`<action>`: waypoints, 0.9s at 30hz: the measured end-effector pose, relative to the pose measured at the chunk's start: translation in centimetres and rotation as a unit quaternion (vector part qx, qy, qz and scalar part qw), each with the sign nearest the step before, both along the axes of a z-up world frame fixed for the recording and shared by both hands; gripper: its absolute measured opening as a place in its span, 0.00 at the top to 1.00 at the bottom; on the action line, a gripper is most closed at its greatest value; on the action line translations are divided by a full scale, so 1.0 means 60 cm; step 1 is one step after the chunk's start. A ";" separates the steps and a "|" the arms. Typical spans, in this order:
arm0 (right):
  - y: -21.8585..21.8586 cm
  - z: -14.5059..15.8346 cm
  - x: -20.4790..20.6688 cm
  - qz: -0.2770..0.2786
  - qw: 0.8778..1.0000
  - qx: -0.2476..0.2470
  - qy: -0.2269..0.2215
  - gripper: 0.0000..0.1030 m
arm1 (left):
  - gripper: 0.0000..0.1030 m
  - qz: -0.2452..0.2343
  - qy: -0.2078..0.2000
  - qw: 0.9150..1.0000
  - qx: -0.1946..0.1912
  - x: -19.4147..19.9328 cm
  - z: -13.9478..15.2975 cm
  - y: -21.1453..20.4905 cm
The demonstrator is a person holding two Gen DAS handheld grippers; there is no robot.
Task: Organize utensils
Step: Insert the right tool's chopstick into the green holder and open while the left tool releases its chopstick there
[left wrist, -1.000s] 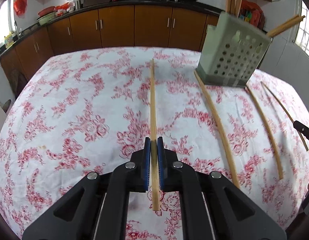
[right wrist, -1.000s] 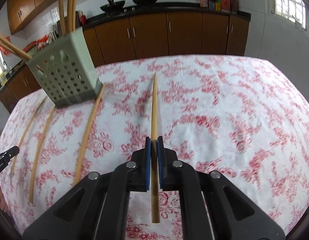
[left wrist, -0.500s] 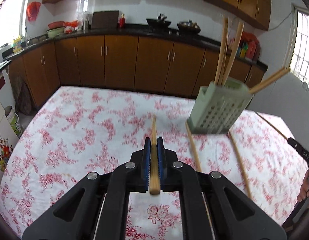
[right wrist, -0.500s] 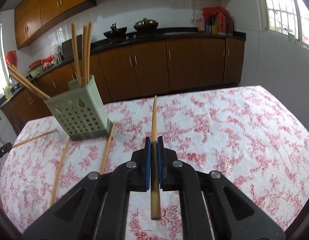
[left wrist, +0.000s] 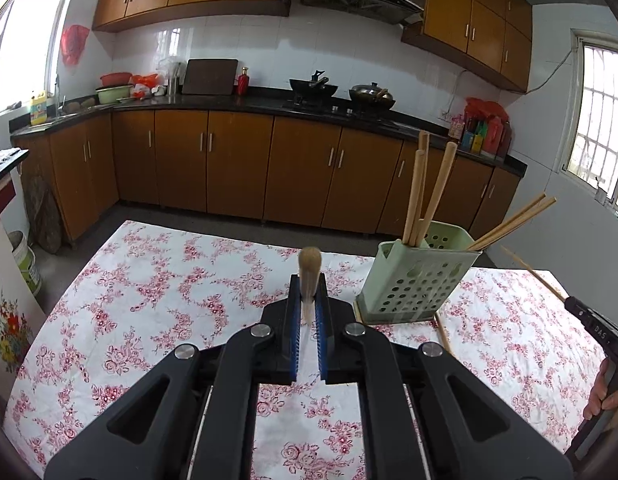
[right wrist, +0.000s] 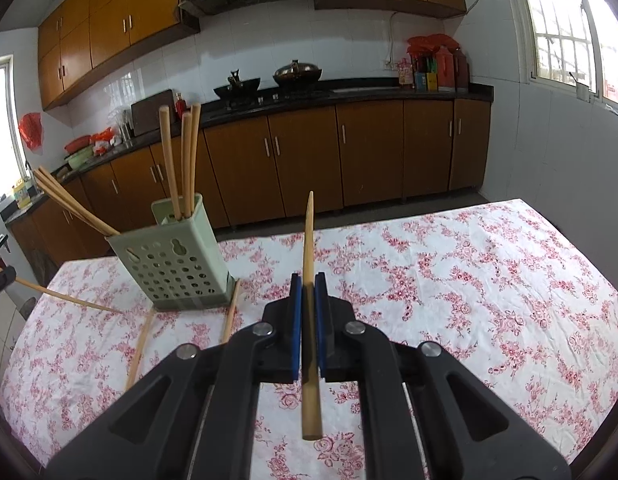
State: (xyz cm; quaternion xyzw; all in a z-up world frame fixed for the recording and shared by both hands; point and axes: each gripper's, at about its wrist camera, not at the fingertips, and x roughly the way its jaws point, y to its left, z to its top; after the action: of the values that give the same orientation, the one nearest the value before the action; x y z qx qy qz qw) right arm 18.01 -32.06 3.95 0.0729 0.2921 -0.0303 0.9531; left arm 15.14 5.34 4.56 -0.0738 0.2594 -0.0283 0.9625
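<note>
Chopsticks: I am pinching one (left wrist: 309,280) in my left gripper (left wrist: 308,312), another (right wrist: 309,320) in my right gripper (right wrist: 308,312), above the table (right wrist: 469,300), near the holder (right wrist: 177,264).

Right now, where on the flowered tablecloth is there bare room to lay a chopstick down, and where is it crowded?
Free: the wide stretch of tablecloth right of the green chopstick holder, out to the table's edges, and the cloth on its other side. Crowded: around the holder's base, where loose chopsticks lie on the cloth.
</note>
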 end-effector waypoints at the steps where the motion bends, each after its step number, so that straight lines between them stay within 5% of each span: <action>1: 0.001 -0.005 0.004 0.001 1.000 -0.001 0.008 0.93 | 0.93 -0.001 0.000 1.000 0.000 -0.001 0.000 0.000; 9: -0.010 -0.048 0.021 0.000 0.998 0.019 0.059 0.93 | 0.93 -0.003 0.000 1.000 0.000 0.000 0.001 -0.006; 27: -0.018 0.028 0.008 0.000 1.000 0.020 -0.018 0.93 | 0.93 -0.012 -0.013 1.000 -0.002 -0.003 0.018 -0.015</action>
State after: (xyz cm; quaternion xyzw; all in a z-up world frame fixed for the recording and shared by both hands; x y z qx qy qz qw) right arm 18.48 -33.15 5.62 0.0920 0.2753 -0.0229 0.9567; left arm 14.97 4.43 5.64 -0.0719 0.2476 -0.0409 0.9653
